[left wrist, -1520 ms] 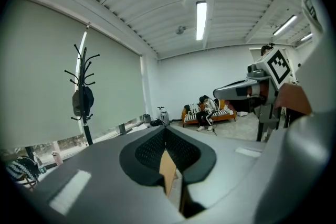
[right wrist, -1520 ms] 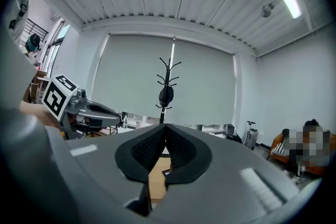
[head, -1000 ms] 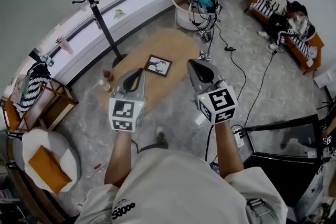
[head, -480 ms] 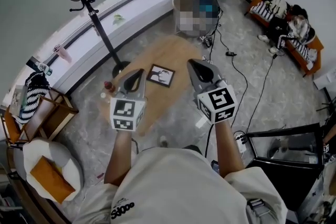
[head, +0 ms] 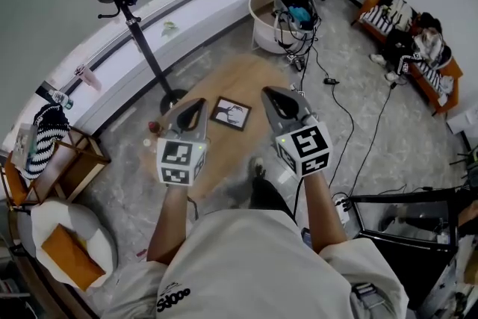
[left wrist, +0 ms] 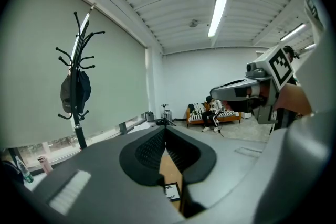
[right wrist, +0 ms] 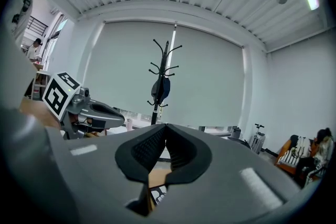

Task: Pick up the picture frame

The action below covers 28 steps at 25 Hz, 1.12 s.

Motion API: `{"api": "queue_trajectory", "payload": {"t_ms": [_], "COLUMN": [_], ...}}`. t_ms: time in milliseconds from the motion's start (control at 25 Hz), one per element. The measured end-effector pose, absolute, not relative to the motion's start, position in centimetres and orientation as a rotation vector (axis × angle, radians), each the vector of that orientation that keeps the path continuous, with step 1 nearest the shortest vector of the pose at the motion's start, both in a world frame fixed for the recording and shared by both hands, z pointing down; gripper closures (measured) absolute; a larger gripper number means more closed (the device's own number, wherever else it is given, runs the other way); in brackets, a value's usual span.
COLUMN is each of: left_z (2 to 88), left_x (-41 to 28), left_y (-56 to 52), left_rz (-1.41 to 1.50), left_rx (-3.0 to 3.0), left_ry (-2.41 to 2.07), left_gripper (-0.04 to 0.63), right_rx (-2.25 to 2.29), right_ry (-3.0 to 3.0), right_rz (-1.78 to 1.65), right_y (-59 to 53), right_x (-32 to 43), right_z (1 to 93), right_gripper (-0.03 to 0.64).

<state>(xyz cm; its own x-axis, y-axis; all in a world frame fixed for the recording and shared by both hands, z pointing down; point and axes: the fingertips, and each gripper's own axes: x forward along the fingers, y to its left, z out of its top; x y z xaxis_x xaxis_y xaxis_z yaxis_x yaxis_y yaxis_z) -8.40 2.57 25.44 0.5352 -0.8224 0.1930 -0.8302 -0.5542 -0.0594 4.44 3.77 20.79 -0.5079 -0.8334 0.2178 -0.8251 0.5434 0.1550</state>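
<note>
On the low wooden desk (head: 250, 75) lies the picture frame (head: 230, 113). Left claw (head: 196, 104) and right claw (head: 269, 93) hover either side of it, both closed and empty.

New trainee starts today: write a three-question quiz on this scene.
1. True or false: the black rectangular picture frame lies flat on the oval wooden table.
2. The left gripper and right gripper are: A both open; B both shut, empty; C holding the frame.
3. Fill in: in the head view, the tall black coat stand has its base at the table's ___ edge.
Key: 1 true; 2 B; 3 left.
</note>
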Motion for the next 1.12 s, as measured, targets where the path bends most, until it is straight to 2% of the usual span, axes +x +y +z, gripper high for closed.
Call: {"api": "queue_trajectory", "payload": {"t_ms": [680,1120], "left_z": [27.4,35.0], "left_x": [-6.5,-7.9], "left_y": [-11.2,-16.0], "left_rz": [0.295,0.415], "left_rx": [2.580,2.387], "left_ry": [-1.544,-1.605], "left_gripper": [0.584,0.583], "right_rx": [1.269,1.112], "right_ry": [-2.533,-2.485], "right_rz": [0.002,0.120], "right_y": [-10.5,-16.2], "right_x": [7.3,7.8], "right_z": [23.7,30.7], "right_gripper": [0.612,0.612]}}
